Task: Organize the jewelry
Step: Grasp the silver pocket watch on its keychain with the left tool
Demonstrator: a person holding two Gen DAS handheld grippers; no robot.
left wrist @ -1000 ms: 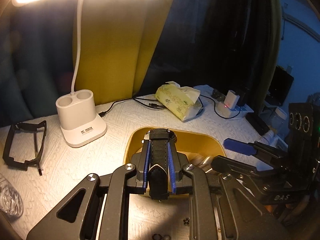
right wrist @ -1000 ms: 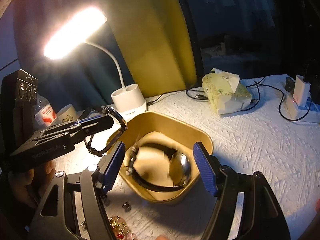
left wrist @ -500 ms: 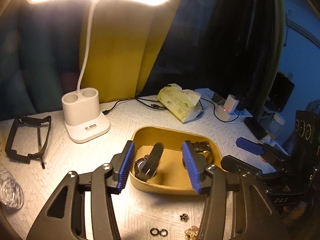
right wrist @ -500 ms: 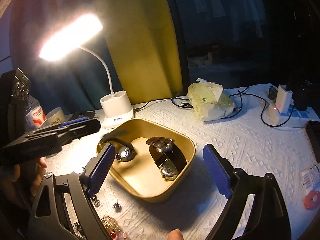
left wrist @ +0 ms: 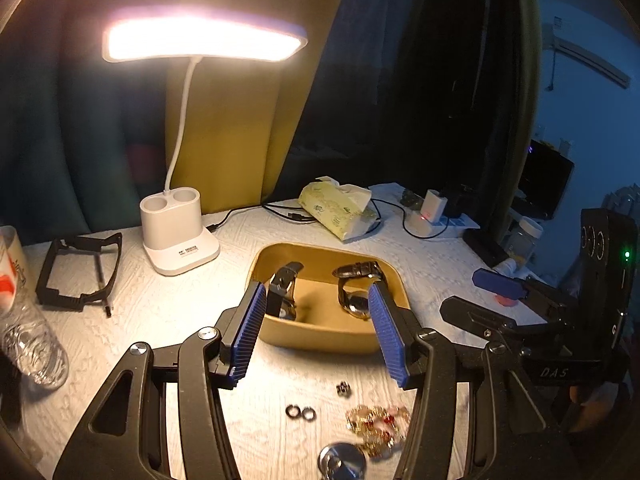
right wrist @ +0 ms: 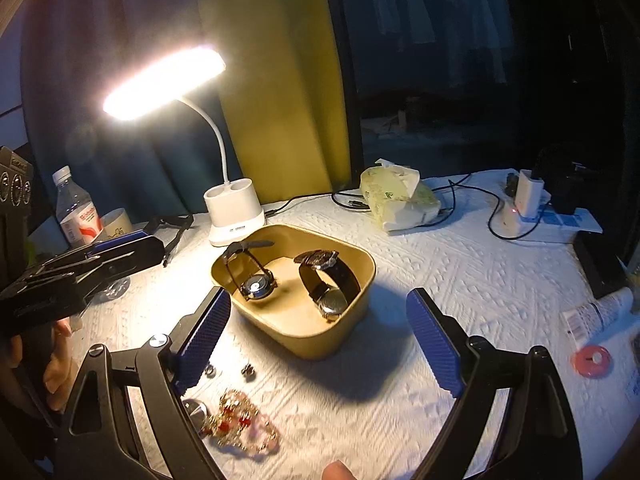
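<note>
Two watches inside a rounded-square tan tray (right wrist: 362,280) with smooth, matte walls: one with a slim black strap (right wrist: 250,270) on the tray's left, dial tipped up toward the lens, and one with a broad dark-brown leather strap (right wrist: 330,280) on the right, steel case lying low against the near wall. Both standing on edge, straps looped and apart from each other. Left gripper (left wrist: 320,334) spread wide, ribbed blue pads empty, framing the tray's near side in its own view with the same two watches partly masked behind the pads. Right gripper (right wrist: 320,342) likewise splayed, nothing held, its dimpled blue pads astride the tray's near corner. On the embossed white tablecloth (right wrist: 440,280) short of the tray: two small dark rings (left wrist: 301,413) side by side, one tiny dark bead-like piece (left wrist: 343,388) too small to identify, a tangled gold chain with red beads (left wrist: 376,428), blurred, and a round silver disc (left wrist: 342,464) cut off by the bottom edge. Farther back, one white gooseneck desk lamp (left wrist: 180,236) with a two-cup base, lit; a crinkled yellow tissue pack (left wrist: 338,210); black cables; a white charger with a red light (left wrist: 432,208). At left, an angular black plastic frame (left wrist: 80,276) lying flat and a clear water bottle (left wrist: 28,332), cropped by the edge. A fingertip barely visible at the bottom edge of the right view.
</note>
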